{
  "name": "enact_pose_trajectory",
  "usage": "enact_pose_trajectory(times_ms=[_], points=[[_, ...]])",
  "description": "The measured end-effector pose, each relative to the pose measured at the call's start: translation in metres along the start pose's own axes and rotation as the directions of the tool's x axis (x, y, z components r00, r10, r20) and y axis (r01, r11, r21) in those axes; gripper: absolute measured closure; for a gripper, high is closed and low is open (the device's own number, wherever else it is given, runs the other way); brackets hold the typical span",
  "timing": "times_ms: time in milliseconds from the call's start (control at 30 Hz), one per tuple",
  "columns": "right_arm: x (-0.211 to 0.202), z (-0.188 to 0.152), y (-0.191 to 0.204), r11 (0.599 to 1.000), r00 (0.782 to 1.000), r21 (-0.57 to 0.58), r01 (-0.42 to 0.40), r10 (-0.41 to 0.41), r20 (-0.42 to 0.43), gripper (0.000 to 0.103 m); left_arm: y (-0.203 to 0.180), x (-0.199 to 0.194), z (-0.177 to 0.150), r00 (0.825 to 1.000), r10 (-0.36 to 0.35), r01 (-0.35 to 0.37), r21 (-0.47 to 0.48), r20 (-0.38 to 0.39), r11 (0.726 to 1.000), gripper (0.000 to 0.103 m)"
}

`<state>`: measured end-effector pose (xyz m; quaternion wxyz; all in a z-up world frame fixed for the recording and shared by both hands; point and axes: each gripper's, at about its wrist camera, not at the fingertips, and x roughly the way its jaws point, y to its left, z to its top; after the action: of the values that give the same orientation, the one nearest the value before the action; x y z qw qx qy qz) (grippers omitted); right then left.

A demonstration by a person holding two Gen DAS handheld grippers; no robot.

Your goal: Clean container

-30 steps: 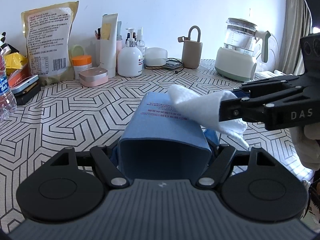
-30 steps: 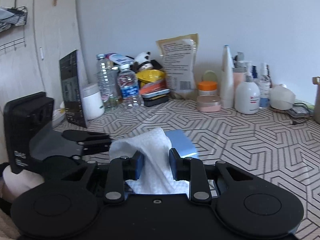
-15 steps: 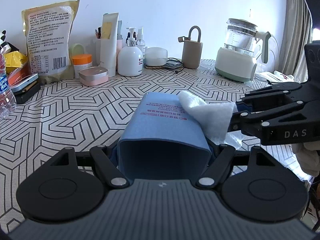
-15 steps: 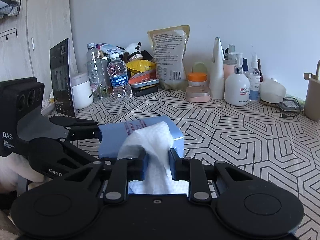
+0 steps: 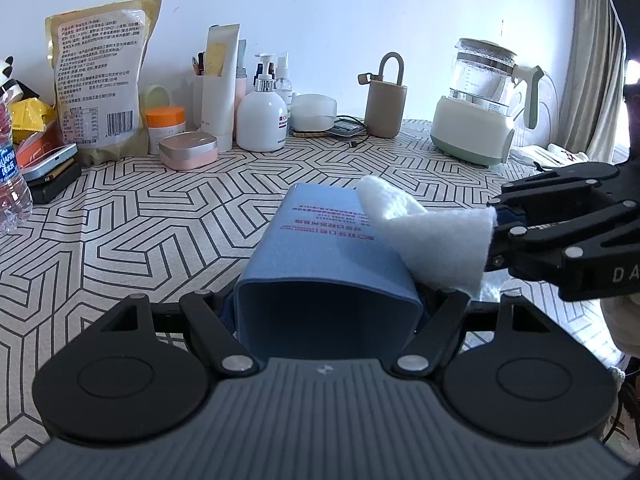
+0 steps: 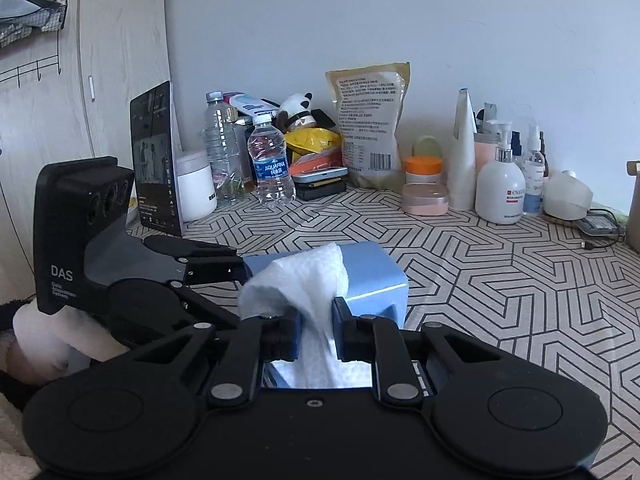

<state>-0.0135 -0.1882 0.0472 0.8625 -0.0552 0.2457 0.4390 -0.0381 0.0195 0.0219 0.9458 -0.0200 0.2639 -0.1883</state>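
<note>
Meanwhile, the left gripper point(image 5: 326, 312) kept its wide clamp on the blue rectangular paper container point(image 5: 328, 256), which lay on its side above the geometric-patterned tablecloth point(image 5: 160, 216), its open mouth at six o'clock toward that camera. A second before, the white crumpled wipe point(image 5: 428, 236) had sat nearer the box's middle; now it had slid toward three o'clock, over the right top edge, so wiping seemed under way. The right gripper point(image 6: 316, 330), its jaws closing narrowly on the wipe, stood at three o'clock of the container, the cloth touching the blue panel.
</note>
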Motion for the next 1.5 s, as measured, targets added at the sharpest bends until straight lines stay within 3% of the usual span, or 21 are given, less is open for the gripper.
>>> enact_pose_trajectory(times_ms=[167,367,700,933,1100,1500], points=[[0.005,0.002,-0.010,0.999,0.999,0.033,-0.031,0.031,-0.013,0.082,0.000,0.000,0.000,1.000,0.007,-0.007,0.000,0.002,1.000,0.028],[0.015,0.000,-0.012,0.997,0.996,-0.004,0.075,-0.076,-0.051,0.082,-0.001,0.000,0.000,1.000,0.008,-0.008,0.005,0.004,1.000,0.028],[0.015,0.000,-0.004,0.992,0.991,-0.019,0.126,-0.127,-0.053,0.083,-0.004,-0.001,0.000,1.000,0.018,-0.018,0.019,0.006,1.000,0.028],[0.004,0.005,-0.010,0.998,1.000,0.069,-0.007,0.008,-0.011,0.083,-0.005,0.000,0.000,1.000,0.016,-0.016,0.023,0.004,1.000,0.028],[0.006,0.009,0.002,0.993,0.996,0.068,-0.091,0.090,0.015,0.082,-0.004,0.000,0.000,1.000,0.014,-0.015,0.019,0.004,1.000,0.028],[0.025,0.022,-0.003,1.000,1.000,0.007,0.014,-0.014,0.005,0.081,-0.004,-0.001,0.001,1.000,0.013,-0.013,0.017,0.004,1.000,0.028]])
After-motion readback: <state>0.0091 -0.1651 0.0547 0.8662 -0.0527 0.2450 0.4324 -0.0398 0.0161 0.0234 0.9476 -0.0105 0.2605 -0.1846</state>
